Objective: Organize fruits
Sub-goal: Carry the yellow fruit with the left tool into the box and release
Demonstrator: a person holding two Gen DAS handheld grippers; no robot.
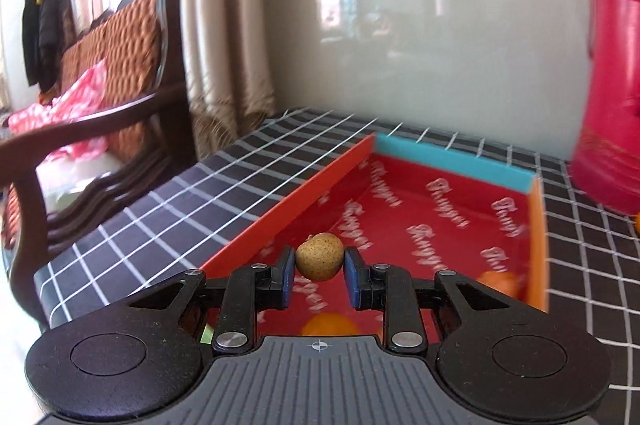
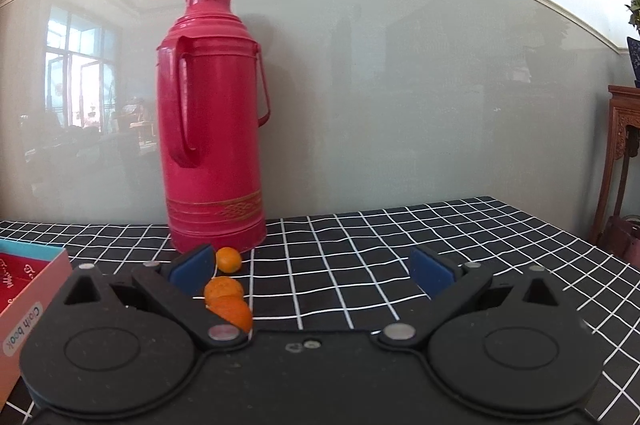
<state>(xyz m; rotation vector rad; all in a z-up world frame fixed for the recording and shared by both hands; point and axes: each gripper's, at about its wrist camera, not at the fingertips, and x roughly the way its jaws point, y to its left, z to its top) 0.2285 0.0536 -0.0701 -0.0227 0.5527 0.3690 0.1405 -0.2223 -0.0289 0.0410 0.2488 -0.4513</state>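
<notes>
In the left wrist view my left gripper (image 1: 319, 264) is shut on a small tan speckled fruit (image 1: 319, 256) and holds it above the red-lined box (image 1: 440, 197). Two orange fruits (image 1: 330, 324) (image 1: 500, 283) lie in the box below the gripper. In the right wrist view my right gripper (image 2: 312, 271) is open and empty above the checked cloth. Three small orange fruits (image 2: 228, 259) (image 2: 223, 289) (image 2: 234, 311) lie on the cloth by its left finger, near the thermos.
A tall pink-red thermos (image 2: 212, 129) stands on the black-and-white checked tablecloth (image 2: 400, 245) against the grey wall. The box edge (image 2: 28, 289) is at the left of the right wrist view. A wooden sofa (image 1: 100, 97) stands left of the table.
</notes>
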